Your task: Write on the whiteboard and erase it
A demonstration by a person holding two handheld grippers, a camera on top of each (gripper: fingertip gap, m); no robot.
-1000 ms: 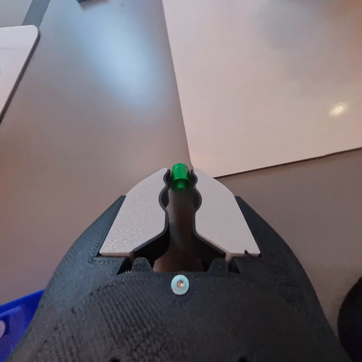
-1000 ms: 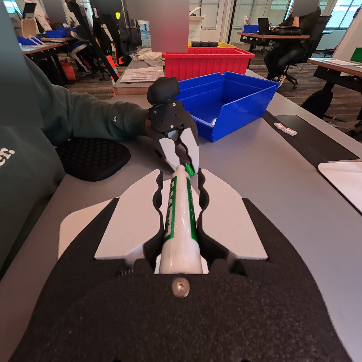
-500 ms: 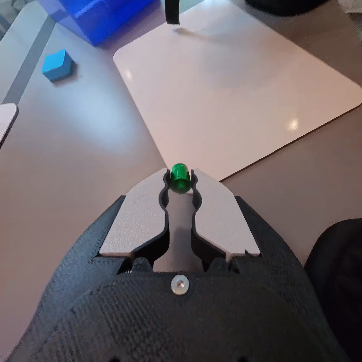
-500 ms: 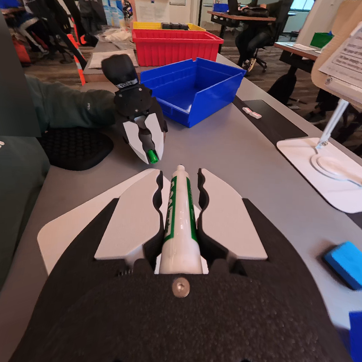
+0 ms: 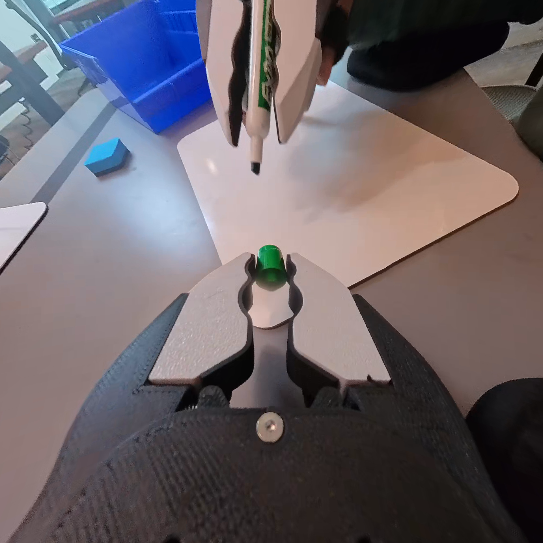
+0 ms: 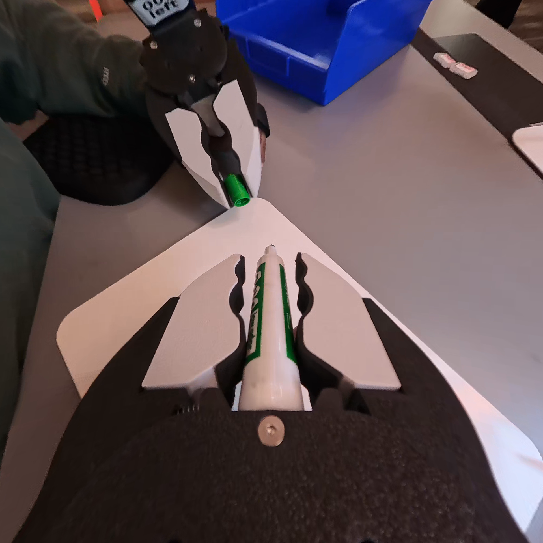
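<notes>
Right hand-held gripper (image 6: 270,258) pinches the uncapped marker (image 6: 269,332); left hand-held gripper (image 5: 269,258) pinches its green cap (image 5: 269,269). Lower the tip gently, squarely onto the whiteboard (image 5: 367,199).

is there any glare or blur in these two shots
Left wrist view: soft glare patch on the grey table, a small highlight on the whiteboard, and the marker overhead slightly blurred. Right wrist view: the blue bin and sleeve smear with motion blur.

Bright overhead light glares on the whiteboard (image 5: 338,205); soft shadows, blurred, wide-angle-warped edges.
</notes>
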